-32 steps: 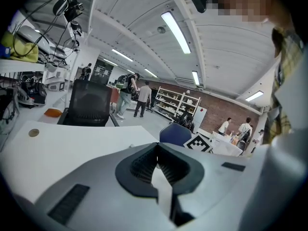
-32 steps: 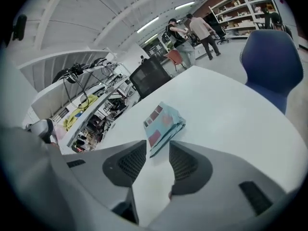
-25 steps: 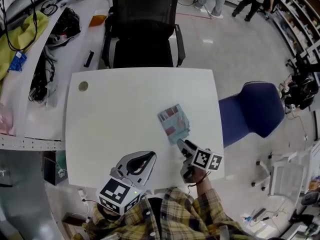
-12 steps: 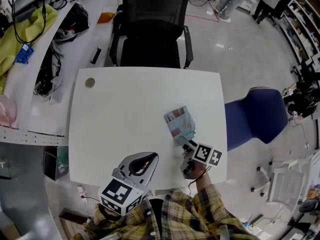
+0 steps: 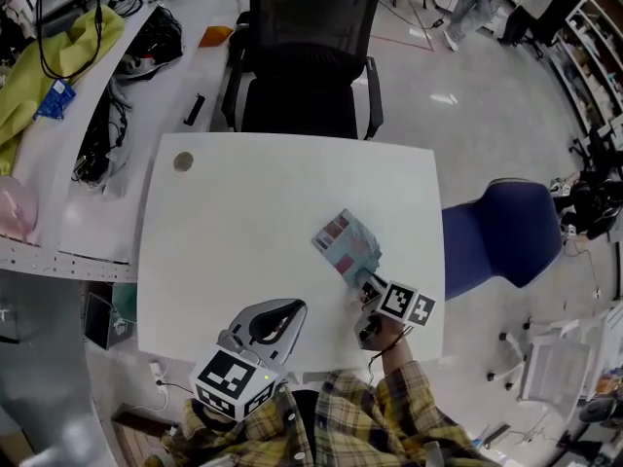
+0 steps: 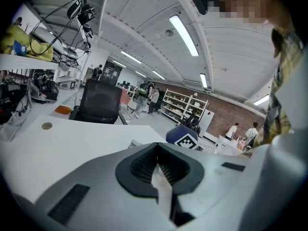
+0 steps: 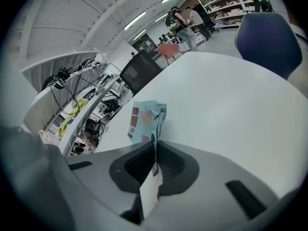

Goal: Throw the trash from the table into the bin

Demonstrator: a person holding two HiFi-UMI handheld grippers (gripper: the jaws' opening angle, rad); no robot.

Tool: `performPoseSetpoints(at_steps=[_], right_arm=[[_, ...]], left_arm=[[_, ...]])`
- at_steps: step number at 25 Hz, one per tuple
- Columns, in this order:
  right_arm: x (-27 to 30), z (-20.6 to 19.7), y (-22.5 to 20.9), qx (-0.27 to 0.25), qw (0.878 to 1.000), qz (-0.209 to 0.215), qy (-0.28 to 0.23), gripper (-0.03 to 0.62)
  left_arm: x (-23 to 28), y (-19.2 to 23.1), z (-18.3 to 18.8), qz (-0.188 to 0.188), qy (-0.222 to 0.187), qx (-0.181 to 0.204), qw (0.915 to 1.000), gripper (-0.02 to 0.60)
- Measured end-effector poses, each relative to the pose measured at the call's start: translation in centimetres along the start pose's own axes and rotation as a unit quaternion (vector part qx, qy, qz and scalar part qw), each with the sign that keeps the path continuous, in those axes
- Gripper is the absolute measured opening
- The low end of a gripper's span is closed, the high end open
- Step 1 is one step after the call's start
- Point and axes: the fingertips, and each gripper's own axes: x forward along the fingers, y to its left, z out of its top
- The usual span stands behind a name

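1 blue wrapper point(image 5: 347, 246) is lying on the white table point(image 5: 243, 212) toward its right edge, the right gripper point(image 5: 368, 282) having just been closing its jaws onto the wrapper's near corner while the left gripper point(image 5: 292, 306) is idling pinched together and empty, so this thin corner pinch is risking a slip or tear on lifting.

A yellow, grey and black plaid flannel shirt point(image 5: 360, 426) covers torso and sleeves. The left gripper point(image 5: 295, 307) and right gripper point(image 5: 366, 282) are pale grey moulded shells with black ribbed pads point(image 6: 143, 165), each bearing a black-and-white marker cube point(image 5: 232, 377).
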Motion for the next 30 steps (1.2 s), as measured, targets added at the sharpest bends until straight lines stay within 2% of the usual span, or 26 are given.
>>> performPoseSetpoints(at_steps=[8, 15, 19, 24, 30], right_arm=[[-1.6, 0.2, 1.5, -0.017, 1.0, 0.016, -0.017, 0.0], [-5.2, 0.7, 1.5, -0.023, 0.998, 0.017, -0.053, 0.0], [-7.7, 1.2, 0.3, -0.027, 0.997, 0.012, -0.069, 0.0], [-12.1, 1.7, -1.9, -0.019, 0.994, -0.011, -0.11, 0.0], [-19.7, 1.9, -7.1, -0.01, 0.988, -0.031, -0.15, 0.0]], left_arm=[[0.0, -0.6, 0.0, -0.013, -0.005, 0.004, 0.9999, 0.008], [1.7, -3.0, 0.0, -0.058, 0.002, 0.024, 0.998, 0.008], [3.1, -5.5, 0.0, -0.083, 0.01, 0.038, 0.9958, 0.008], [5.1, -9.3, 0.0, -0.132, 0.026, 0.063, 0.9889, 0.008], [8.2, -17.5, -1.3, -0.179, 0.037, 0.087, 0.9793, 0.008]])
